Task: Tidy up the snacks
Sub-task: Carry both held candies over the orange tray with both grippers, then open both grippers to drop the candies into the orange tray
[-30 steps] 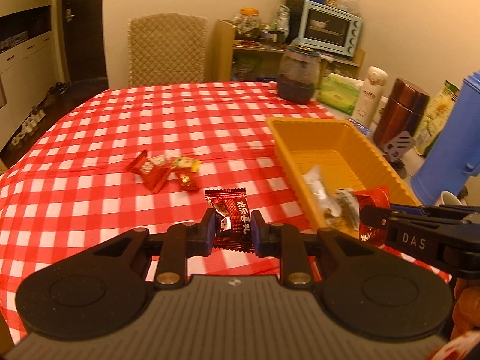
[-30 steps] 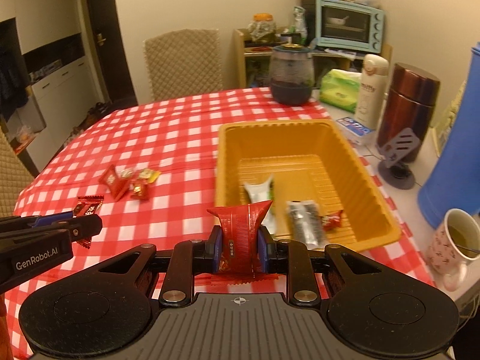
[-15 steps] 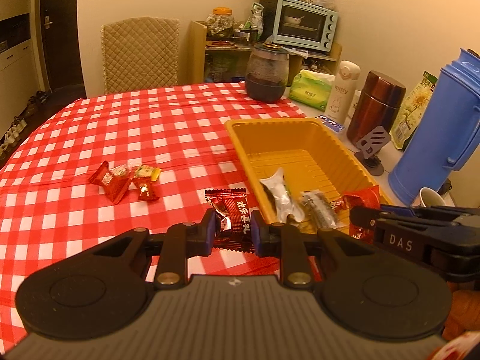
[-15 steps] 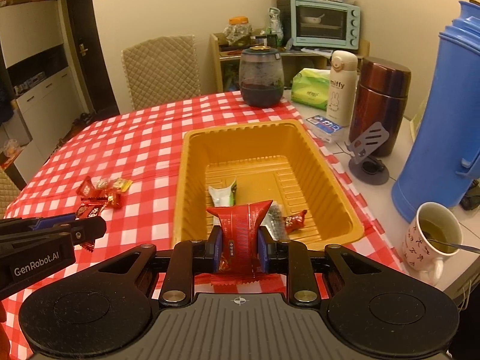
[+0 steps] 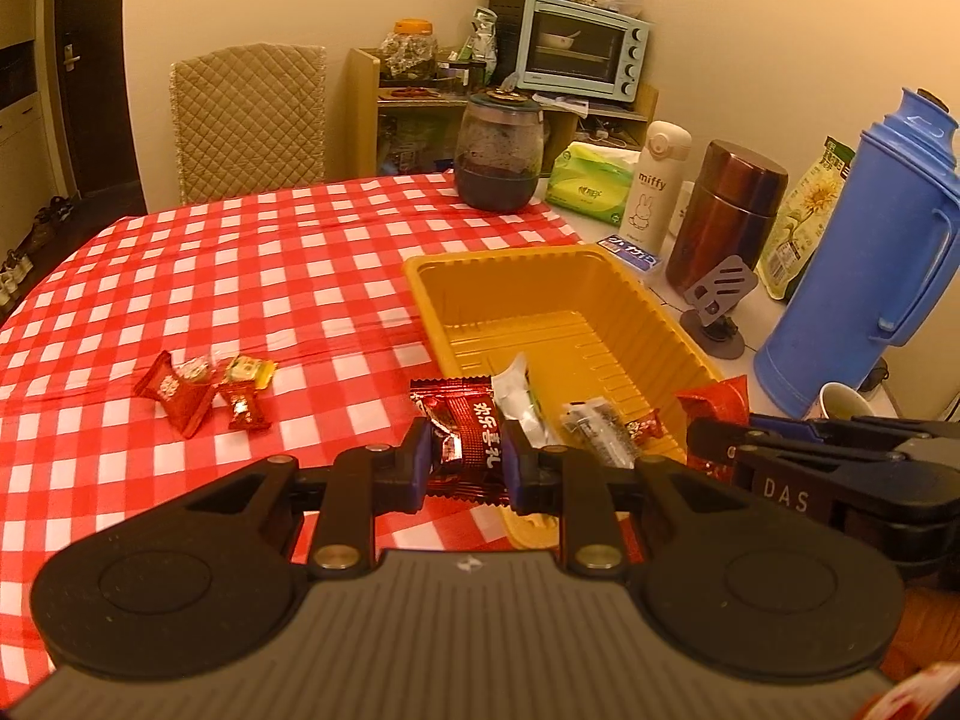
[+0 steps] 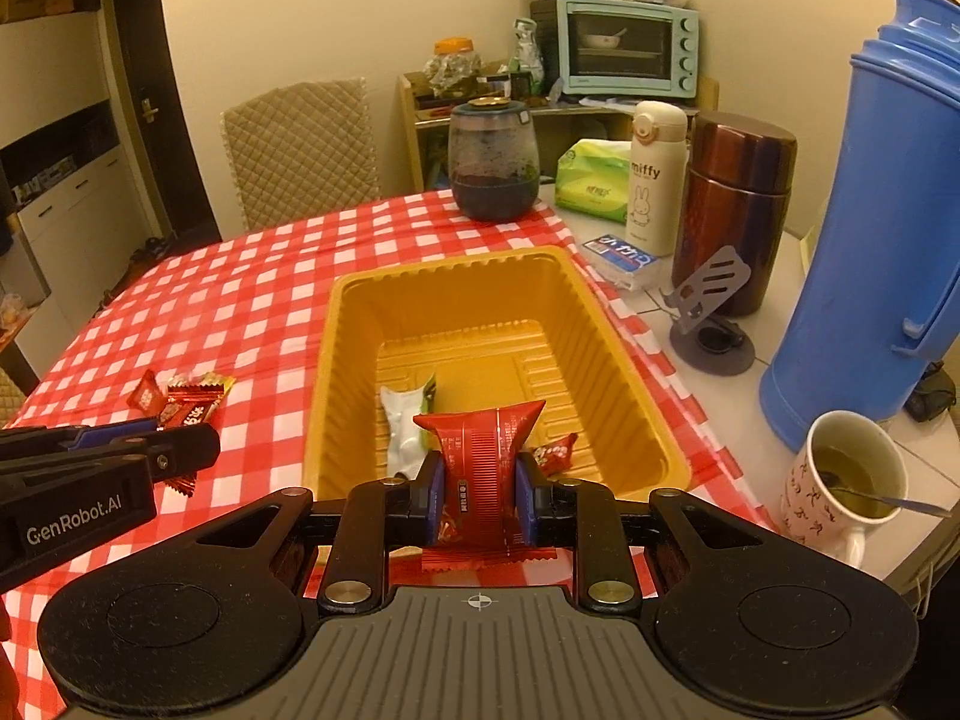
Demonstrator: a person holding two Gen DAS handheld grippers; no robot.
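Snacks first, counted: we see two in our grippers, three inside the yellow tray (image 6: 336, 360), and a small cluster of about three left on the checked tablecloth (image 5: 240, 276). Our left gripper (image 5: 467, 461) is clenched on a dark red wrapper (image 5: 474, 438) printed with white characters; our right gripper (image 6: 479, 495) grasps a ribbed red packet (image 6: 483, 456), standing upright between the pads. In the tray lie a white packet (image 6: 405, 426), a dark clear-wrapped bar (image 5: 600, 432) and a small red candy (image 6: 555, 451). The loose cluster (image 5: 204, 387) sits well to the left of the tray — red pieces with a yellow-green one among them.

Against a second ago, both hands have slid rightward across the table: the tray now lies closer to centre in both views, and the blue thermos (image 6: 882, 210) and the mug (image 6: 840, 480) of tea show more fully. Both grips are unchanged.

Beyond the cloth stand a dark glass jar (image 5: 498, 162), a white flask (image 5: 651, 186), a brown canister (image 5: 720, 210) and a green tissue pack (image 5: 591, 186). Behind — a quilted chair (image 5: 252, 120), a shelf with a pale blue toaster oven (image 5: 579, 48).
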